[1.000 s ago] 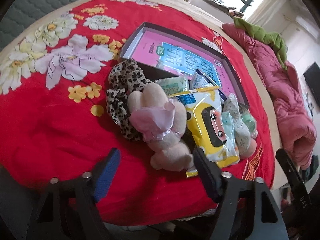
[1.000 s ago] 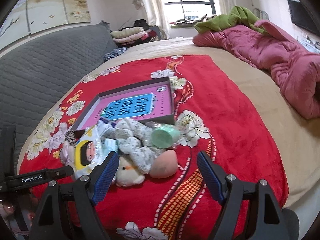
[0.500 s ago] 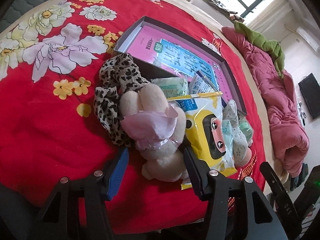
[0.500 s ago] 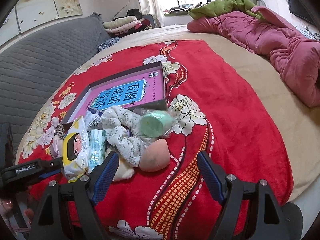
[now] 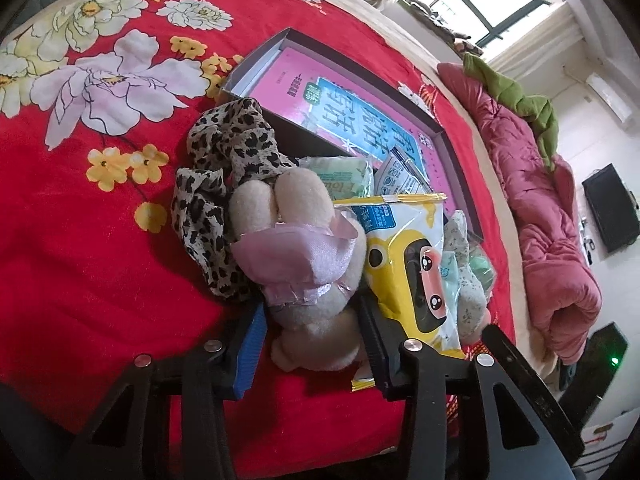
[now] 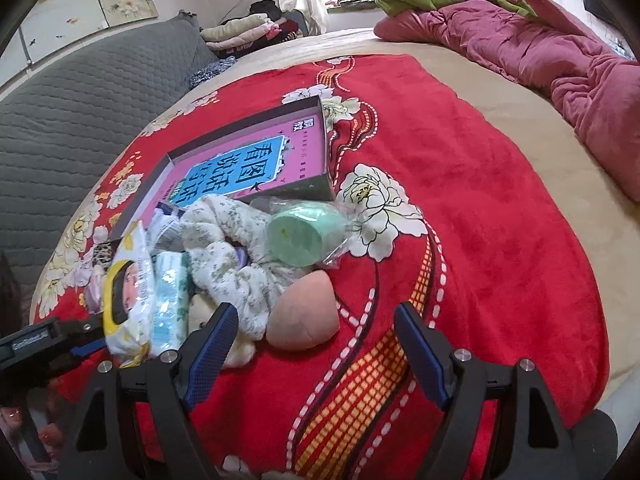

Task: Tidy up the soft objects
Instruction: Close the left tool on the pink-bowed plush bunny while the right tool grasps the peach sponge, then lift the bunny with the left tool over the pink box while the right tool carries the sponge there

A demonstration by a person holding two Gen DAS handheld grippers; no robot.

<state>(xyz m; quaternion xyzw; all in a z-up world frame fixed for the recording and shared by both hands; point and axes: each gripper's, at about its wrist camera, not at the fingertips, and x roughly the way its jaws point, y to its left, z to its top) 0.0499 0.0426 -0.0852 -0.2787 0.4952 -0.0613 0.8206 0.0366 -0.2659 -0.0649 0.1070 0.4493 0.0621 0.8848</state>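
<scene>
1. My left gripper (image 5: 312,340) is closing, and the plush toy (image 5: 308,272) sits between its jaws. The blue pad on the claw's left side looks just at the toy's flank; the dark pad on the right is close against the other side.
2. I can't say from this angle whether the pads are pressing yet, since fur and the toy's pink satin dress hide the contact line. I'd call it nearly gripped, not gripped.
3. The toy lies lengthwise ahead of the claw, its feet pointing away, on the red floral blanket (image 5: 80,248).
4. Touching it on the claw's left is a leopard-print scarf (image 5: 212,184); on the right, a yellow wipes packet (image 5: 416,264) leans against it.
5. To do this well, I want the pads on the toy's body only. The packet's lower edge is near the right finger, so it could be pinched along with the fur.
6. I'd close gently until the plush compresses, then lift straight up, watching that the scarf doesn't drag.
7. The open box (image 5: 360,120) lies beyond the pile, ahead of the claw: my likely drop spot.
8. My right gripper (image 6: 316,352) stands wide and holds nothing, with a pink sponge (image 6: 302,320) just ahead between its fingers.
</scene>
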